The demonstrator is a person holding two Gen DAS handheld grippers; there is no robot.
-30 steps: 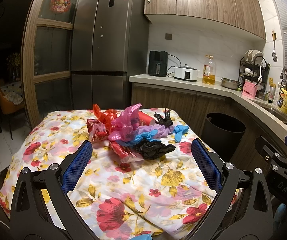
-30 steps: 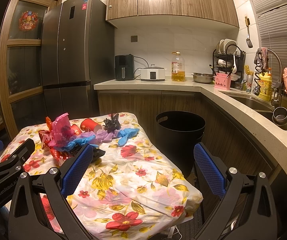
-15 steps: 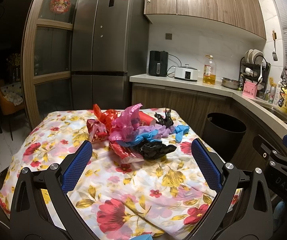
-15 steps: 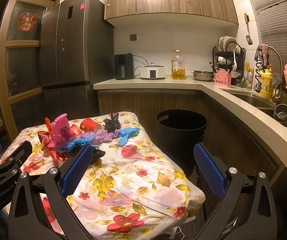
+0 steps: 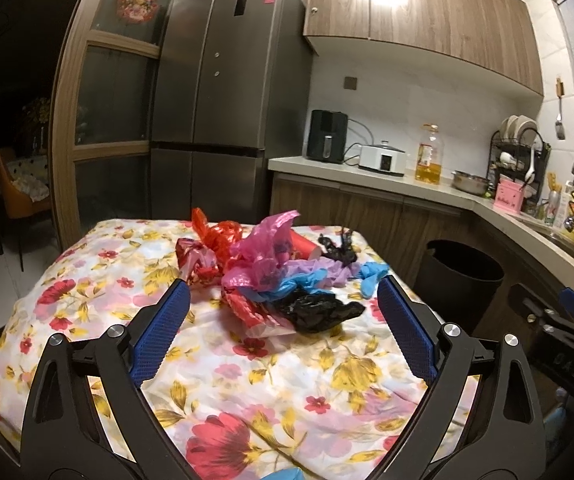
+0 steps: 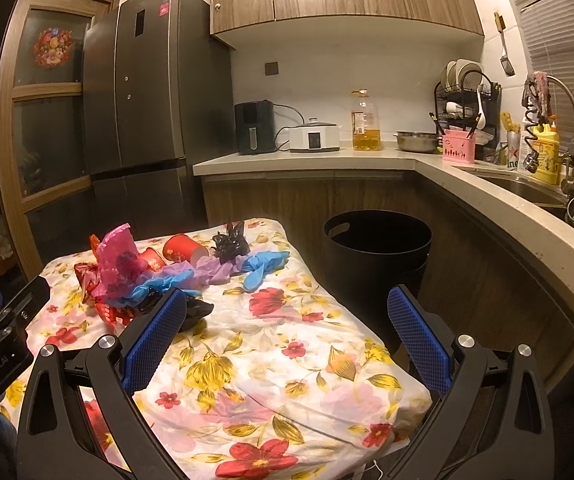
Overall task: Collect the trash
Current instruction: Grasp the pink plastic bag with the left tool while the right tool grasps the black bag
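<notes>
The heap of crumpled plastic bags [image 5: 275, 276] lay mid-table on the floral cloth [image 5: 271, 364], its long axis running nine to three. It sat at twelve o'clock from the left gripper [image 5: 283, 332], whose empty jaws were closing; the right gripper [image 6: 287, 340], agape and empty, had it at ten, farther off.

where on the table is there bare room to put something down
The near half of the flowered cloth, between the trash pile and the near edge, is free, as is the left strip beside the pile. The far right corner toward the black bin is crowded with bags and a red cup.
</notes>
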